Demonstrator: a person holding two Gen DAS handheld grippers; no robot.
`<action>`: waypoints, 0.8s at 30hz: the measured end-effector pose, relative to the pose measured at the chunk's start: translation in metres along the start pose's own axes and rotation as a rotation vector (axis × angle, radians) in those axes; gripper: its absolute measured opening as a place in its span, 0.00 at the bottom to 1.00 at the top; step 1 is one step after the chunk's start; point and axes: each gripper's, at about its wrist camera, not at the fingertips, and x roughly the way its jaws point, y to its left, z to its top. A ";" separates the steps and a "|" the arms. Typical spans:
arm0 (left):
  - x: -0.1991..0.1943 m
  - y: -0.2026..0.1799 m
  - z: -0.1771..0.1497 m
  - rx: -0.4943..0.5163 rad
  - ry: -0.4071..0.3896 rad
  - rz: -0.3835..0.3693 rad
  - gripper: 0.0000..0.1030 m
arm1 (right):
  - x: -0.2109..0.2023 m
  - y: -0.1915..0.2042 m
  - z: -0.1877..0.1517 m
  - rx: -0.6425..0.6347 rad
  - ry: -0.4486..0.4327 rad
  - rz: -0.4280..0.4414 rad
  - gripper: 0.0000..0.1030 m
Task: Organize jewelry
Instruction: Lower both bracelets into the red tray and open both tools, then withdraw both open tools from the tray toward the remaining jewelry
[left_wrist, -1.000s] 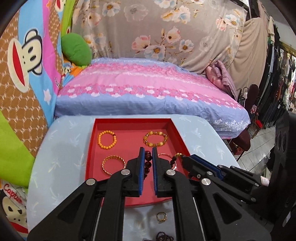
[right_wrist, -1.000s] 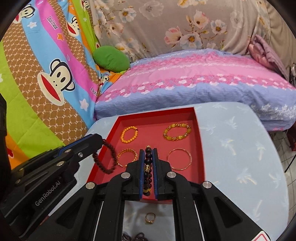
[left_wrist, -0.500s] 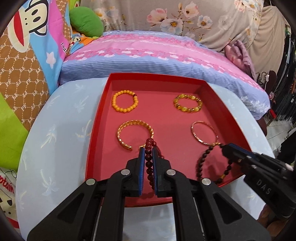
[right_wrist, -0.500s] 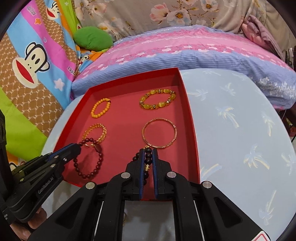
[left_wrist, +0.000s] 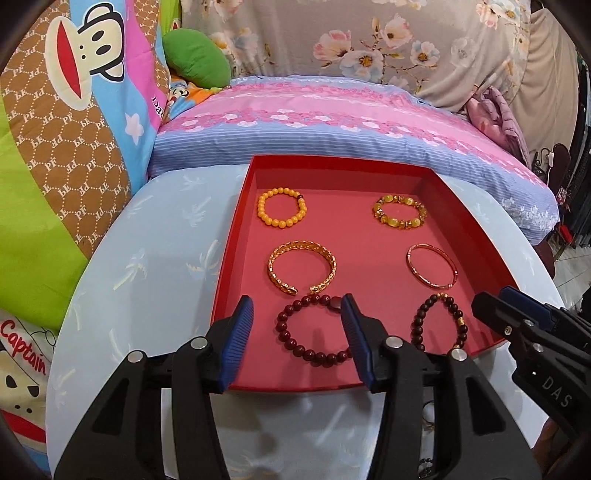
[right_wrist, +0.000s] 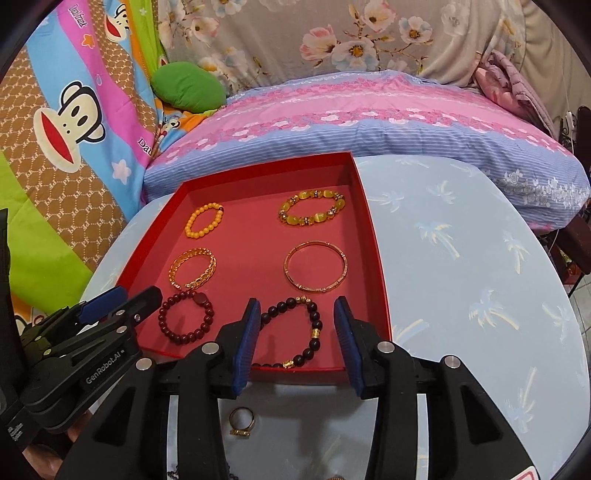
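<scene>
Pale counter carries a red tray with six bracelets in pairs. Both grippers' jaws stand apart, empty, over the near pair. Next, I judge, lift straight back (beads snag easily) toward the ring outside.

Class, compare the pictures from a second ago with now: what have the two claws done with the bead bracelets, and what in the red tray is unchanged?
Both claws opened. The left claw released the dark red bracelet and the right claw the black-and-gold bracelet; both now lie in the red tray. The four gold and yellow bracelets stayed put.

A home bedroom: bed, cartoon quilt, floral sheet
</scene>
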 end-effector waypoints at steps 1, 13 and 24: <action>-0.001 -0.001 -0.002 0.003 -0.001 0.001 0.45 | -0.002 0.001 -0.001 -0.003 0.001 0.001 0.39; -0.034 -0.005 -0.025 0.011 -0.039 0.000 0.45 | -0.032 0.003 -0.024 -0.020 -0.043 -0.014 0.41; -0.050 -0.004 -0.050 -0.016 -0.016 -0.012 0.45 | -0.044 -0.005 -0.053 -0.006 0.005 -0.003 0.41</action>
